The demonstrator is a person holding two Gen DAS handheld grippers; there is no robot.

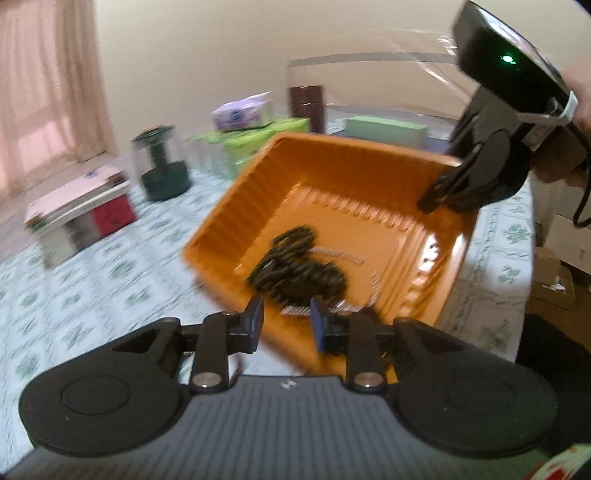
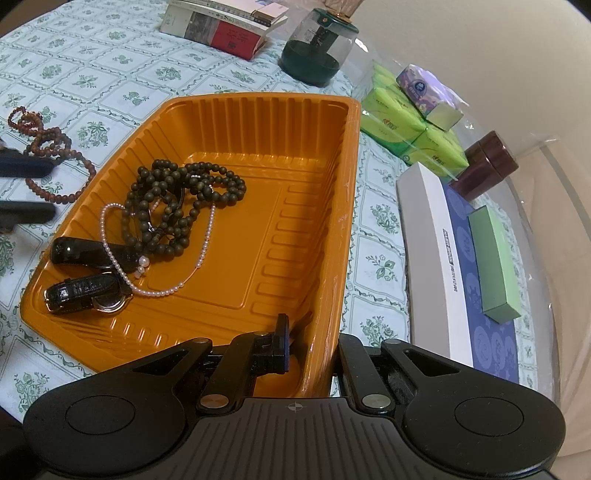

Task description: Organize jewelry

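An orange ribbed tray (image 2: pixel 258 206) lies on the flowered tablecloth. In it are a dark bead necklace (image 2: pixel 177 199), a pearl strand (image 2: pixel 162 291) and a black watch (image 2: pixel 85 288). My right gripper (image 2: pixel 314 350) is shut on the tray's side wall, one finger inside and one outside. A brown bead necklace (image 2: pixel 55 158) lies on the cloth left of the tray. My left gripper (image 1: pixel 286 323) stands open with nothing between its pads, just short of the tray (image 1: pixel 332 177) and the dark beads (image 1: pixel 295 266). This view is blurred. The right gripper (image 1: pixel 439 192) shows clamped on the far rim.
A stack of books (image 2: pixel 225 29), a green-lidded glass jar (image 2: pixel 317 48), green tissue packs (image 2: pixel 406 125), a brown jar (image 2: pixel 487 162) and a white-and-blue box (image 2: pixel 454 266) with a green block (image 2: pixel 495 262) ring the tray. The table's edge (image 1: pixel 524 258) drops off at the right.
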